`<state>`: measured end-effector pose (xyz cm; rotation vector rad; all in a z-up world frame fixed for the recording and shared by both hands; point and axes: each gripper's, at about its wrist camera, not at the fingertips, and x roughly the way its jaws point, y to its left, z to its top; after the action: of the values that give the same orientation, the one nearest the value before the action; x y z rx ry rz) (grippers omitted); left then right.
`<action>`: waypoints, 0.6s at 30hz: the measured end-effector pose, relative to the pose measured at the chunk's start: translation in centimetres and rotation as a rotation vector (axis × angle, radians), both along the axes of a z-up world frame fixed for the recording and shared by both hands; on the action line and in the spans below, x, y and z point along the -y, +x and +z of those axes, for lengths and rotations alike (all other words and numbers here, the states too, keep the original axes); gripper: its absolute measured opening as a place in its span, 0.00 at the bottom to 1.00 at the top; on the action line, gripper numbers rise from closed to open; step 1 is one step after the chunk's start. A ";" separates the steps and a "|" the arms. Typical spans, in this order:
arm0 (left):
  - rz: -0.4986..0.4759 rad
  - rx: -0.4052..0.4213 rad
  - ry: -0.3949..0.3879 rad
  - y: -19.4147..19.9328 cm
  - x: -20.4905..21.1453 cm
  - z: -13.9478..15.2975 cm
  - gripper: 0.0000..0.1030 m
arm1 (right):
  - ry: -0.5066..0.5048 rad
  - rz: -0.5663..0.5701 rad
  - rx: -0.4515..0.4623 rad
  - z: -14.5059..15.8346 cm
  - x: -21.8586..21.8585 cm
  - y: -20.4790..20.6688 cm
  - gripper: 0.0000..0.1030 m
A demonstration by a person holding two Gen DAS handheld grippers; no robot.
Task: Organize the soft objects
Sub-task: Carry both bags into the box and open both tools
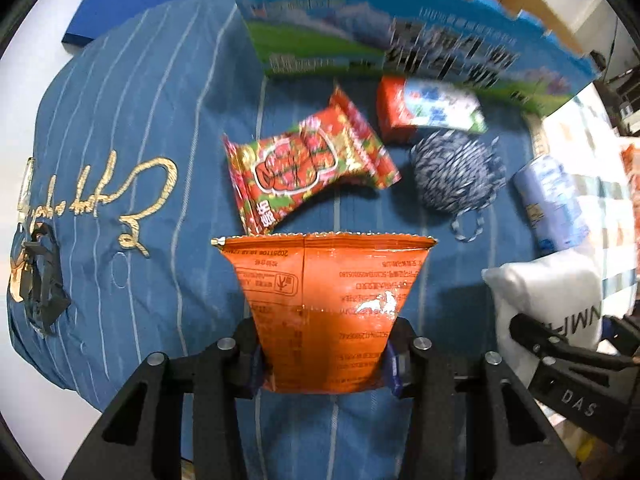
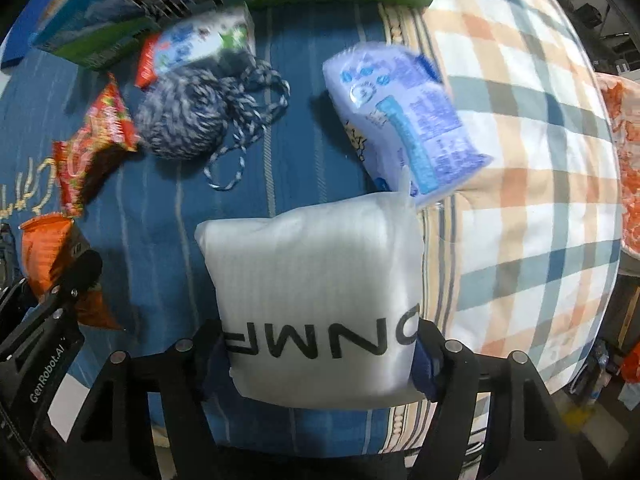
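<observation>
Two snack bags (one yarn ball)

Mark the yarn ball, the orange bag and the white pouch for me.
yarn ball (image 1: pixel 454 174): left wrist view, middle of the wound ball.
orange bag (image 1: pixel 326 304): left wrist view, printed back panel.
white pouch (image 2: pixel 316 280): right wrist view, front face above lettering.

On your left claw's housing, seen from the right wrist, the side reads "GenRobot.AI". Your right claw's body, seen from the left wrist, carries "DAS". The white pouch shows upside-down black letters, roughly "NMF", with one more cut off. The orange bag has an upside-down date stamp starting "2025"; its remaining print, and that on the other packets, is too blurred to read.
</observation>
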<state>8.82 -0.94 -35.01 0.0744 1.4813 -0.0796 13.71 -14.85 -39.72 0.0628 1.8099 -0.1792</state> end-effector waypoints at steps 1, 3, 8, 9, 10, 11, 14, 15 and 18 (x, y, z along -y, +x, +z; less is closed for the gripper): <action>0.002 0.011 -0.013 -0.3 0.0 0.9 0.40 | 0.007 -0.001 0.012 0.6 -0.2 0.1 0.71; -0.003 0.037 -0.035 -0.8 -0.1 2.8 0.40 | 0.018 0.001 0.040 2.2 -0.6 0.0 0.71; -0.029 0.108 -0.078 -0.5 -0.7 8.1 0.40 | 0.039 0.000 0.128 7.3 -1.0 -0.7 0.71; -0.034 0.123 -0.089 0.4 -0.1 8.7 0.40 | 0.045 -0.006 0.153 8.6 -1.1 -0.7 0.71; -0.041 0.141 -0.105 0.6 0.0 9.8 0.40 | 0.051 -0.009 0.171 9.7 -0.9 -0.4 0.71; -0.046 0.153 -0.118 1.3 0.0 10.3 0.40 | 0.057 -0.013 0.191 10.8 -1.0 -0.4 0.71; -0.061 0.199 -0.166 2.9 -0.5 13.6 0.40 | 0.075 -0.027 0.254 14.9 -0.5 0.8 0.71; -0.067 0.212 -0.180 3.4 -0.7 14.8 0.40 | 0.079 -0.029 0.269 16.3 -0.3 1.4 0.71; -0.089 0.254 -0.231 5.6 -0.5 17.8 0.40 | 0.100 -0.035 0.333 20.0 -0.6 2.9 0.71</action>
<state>14.39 -0.45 -17.21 -0.0363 1.2064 -0.3021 16.59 -14.20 -19.71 0.1845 1.4850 -0.0957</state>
